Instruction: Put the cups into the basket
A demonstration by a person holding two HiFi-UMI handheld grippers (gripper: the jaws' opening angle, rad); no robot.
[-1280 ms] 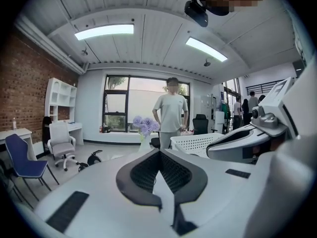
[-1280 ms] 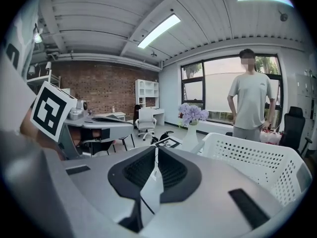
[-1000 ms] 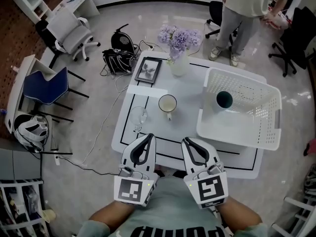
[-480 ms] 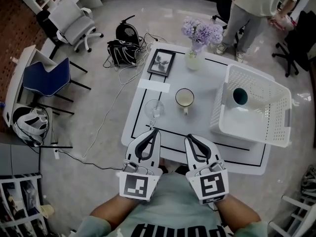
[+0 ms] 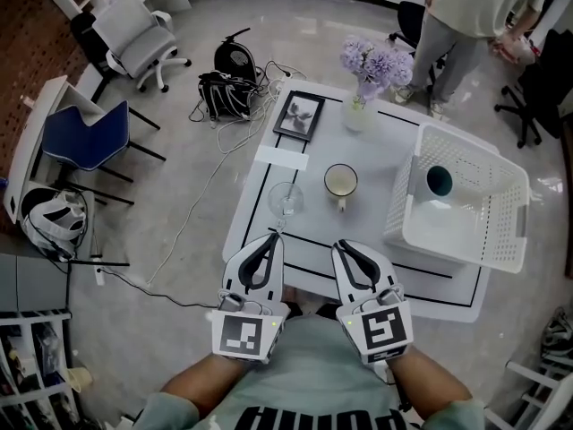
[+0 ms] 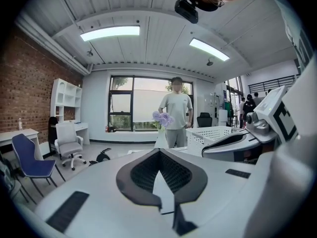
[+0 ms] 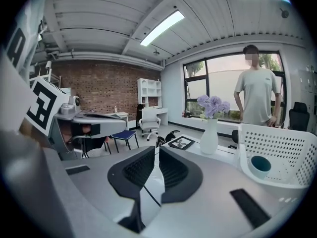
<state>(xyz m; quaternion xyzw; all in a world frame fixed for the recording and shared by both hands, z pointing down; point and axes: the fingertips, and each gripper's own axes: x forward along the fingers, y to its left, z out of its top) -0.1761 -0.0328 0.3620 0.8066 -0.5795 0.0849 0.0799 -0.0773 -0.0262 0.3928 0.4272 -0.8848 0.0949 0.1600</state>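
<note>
Your left gripper (image 5: 272,238) and right gripper (image 5: 342,245) hover at the counter's (image 5: 380,155) near edge, fingers clenched on nothing — glass (image 5: 285,200) just ahead of the left, mug (image 5: 340,181) beyond the right. A teal cup (image 5: 439,180) sits in the basket (image 5: 457,251).

The top edge cuts off the standing person (image 5: 479,7), seemingly at the shoulders

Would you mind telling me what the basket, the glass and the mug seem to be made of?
Basket: probably matte white plastic; its walls carry regular rows of small holes.
Glass: clear glass or clear plastic; the table shows through it.
Mug: likely glazed ceramic, cream, opaque with a thick wall; the look leaves it open.
</note>
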